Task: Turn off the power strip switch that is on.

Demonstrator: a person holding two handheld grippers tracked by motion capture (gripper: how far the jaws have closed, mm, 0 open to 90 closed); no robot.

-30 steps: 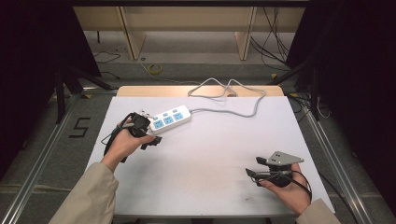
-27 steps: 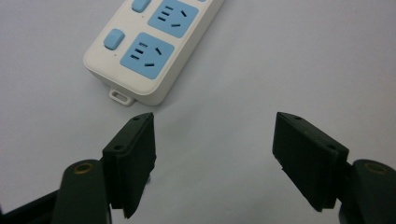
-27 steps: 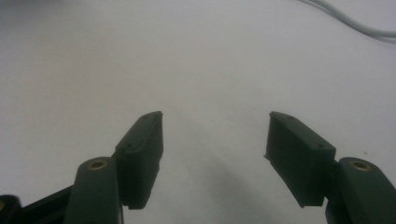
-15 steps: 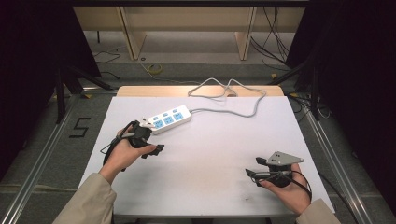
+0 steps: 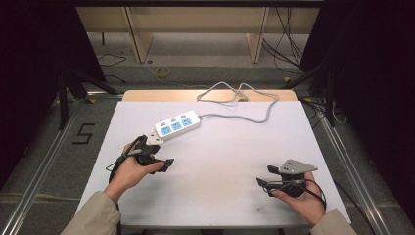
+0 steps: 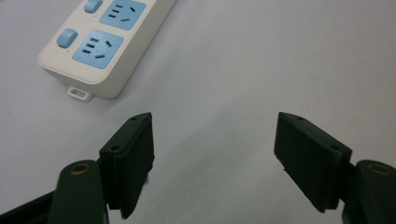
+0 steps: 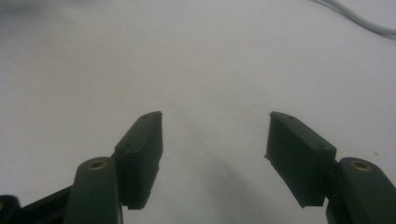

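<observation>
Power strip [image 5: 177,125] lies on the white tabletop [image 5: 225,152], left of centre and towards the far side, set at a slant with its near end pointing at the left gripper [image 5: 164,163]. Nothing holds it. That gripper sits just beside the strip's near end, apart from it, and in the left gripper view its jaws stand wide apart with bare tabletop between them — the strip [image 6: 100,42] is up in the left corner, off the line of the jaws.

As I judge it, the work on the strip is at its start or between steps: nothing is plugged in, no grip is made, and whatever is to be done with it — moving it, turning it, pressing a switch — is all left to do.

The strip is a cream-white bar with three light-blue socket faces in a row, each with a small blue rocker switch [image 6: 67,38] beside it, and a little hanging tab [image 6: 79,93] at the near end. From its far end a grey cable [image 5: 244,115] runs right across the tabletop, then loops back to the far edge.

At the right, near the front edge and well apart from the strip, the right gripper [image 5: 264,183] rests in the hand. Its jaws too are spread wide over bare tabletop, holding nothing.
</observation>
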